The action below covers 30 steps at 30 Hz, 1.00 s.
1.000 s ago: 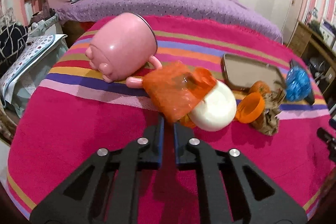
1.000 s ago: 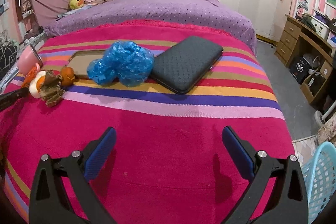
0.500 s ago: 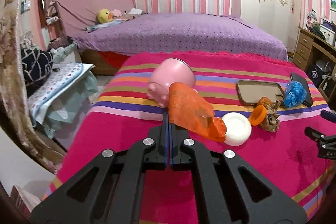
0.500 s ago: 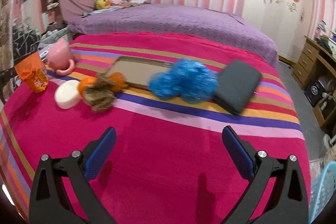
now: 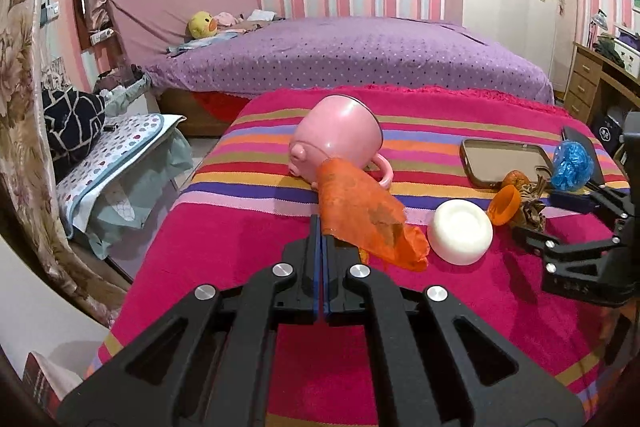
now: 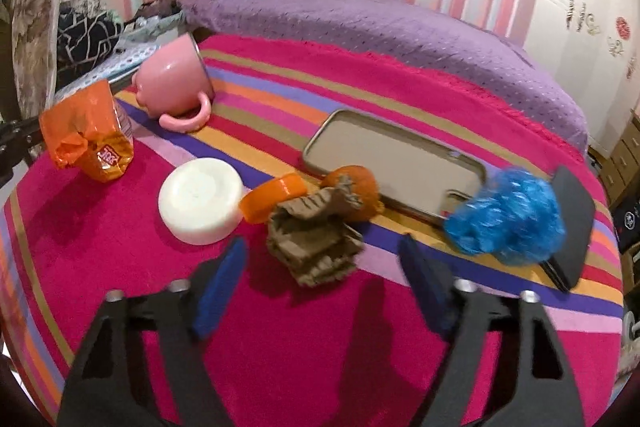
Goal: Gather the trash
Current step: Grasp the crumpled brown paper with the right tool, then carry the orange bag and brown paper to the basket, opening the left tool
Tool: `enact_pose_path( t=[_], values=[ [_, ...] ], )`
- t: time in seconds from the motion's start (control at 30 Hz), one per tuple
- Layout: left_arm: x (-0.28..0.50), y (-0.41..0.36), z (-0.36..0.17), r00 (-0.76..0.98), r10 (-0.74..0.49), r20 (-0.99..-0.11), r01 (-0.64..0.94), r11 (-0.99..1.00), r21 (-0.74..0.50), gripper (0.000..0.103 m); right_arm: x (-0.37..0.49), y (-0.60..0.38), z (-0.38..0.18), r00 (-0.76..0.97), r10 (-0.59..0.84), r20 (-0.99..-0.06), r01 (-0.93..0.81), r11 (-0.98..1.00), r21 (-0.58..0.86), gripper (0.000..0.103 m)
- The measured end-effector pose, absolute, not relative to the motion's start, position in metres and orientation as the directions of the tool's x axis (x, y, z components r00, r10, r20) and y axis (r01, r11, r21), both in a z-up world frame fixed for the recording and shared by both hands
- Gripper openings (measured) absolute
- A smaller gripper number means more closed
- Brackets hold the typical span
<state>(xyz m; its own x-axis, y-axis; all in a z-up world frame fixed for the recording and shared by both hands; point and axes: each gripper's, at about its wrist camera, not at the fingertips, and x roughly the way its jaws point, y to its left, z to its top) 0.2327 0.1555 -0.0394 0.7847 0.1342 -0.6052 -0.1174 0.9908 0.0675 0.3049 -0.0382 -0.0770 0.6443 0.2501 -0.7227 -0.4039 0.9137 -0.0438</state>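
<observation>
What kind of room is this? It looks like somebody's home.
Most likely a home bedroom. A bed with a purple dotted cover fills the background, with a yellow duck plush toy near its head. In front lies a striped pink blanket, and a wooden chest of drawers stands at the right.

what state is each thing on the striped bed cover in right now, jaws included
left gripper: jaws shut on the orange wrapper
orange wrapper: crumpled, lifted off the cover
right gripper: jaws closing, nothing between them yet
crumpled cardboard: lying on the cover just ahead of the right jaws
pink mug: tipped on its side
white bowl: upside down
orange lid: tilted on edge
blue plastic bag: scrunched up
phone case: empty, open side up
</observation>
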Motion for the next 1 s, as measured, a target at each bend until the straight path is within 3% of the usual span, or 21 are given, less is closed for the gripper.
enact_pose_path(
  t=[0.1, 0.57, 1.0],
  values=[
    [0.234, 0.153, -0.042, 0.78, 0.13, -0.612, -0.115, 0.991, 0.063, 0.0, 0.301, -0.043, -0.075, 0.643, 0.275, -0.715, -0.419, 0.908, -0.028, 0.047],
    [0.223, 0.118, -0.029, 0.799, 0.013, -0.602, -0.053, 0.997, -0.049, 0.0, 0.23, -0.141, -0.036, 0.749, 0.196, -0.633, -0.273, 0.962, -0.026, 0.047],
    [0.19, 0.037, -0.005, 0.829, -0.096, -0.551, 0.075, 0.995, -0.06, 0.0, 0.15, -0.23, -0.012, 0.805, 0.132, -0.578, -0.164, 0.987, -0.003, 0.047]
  ],
)
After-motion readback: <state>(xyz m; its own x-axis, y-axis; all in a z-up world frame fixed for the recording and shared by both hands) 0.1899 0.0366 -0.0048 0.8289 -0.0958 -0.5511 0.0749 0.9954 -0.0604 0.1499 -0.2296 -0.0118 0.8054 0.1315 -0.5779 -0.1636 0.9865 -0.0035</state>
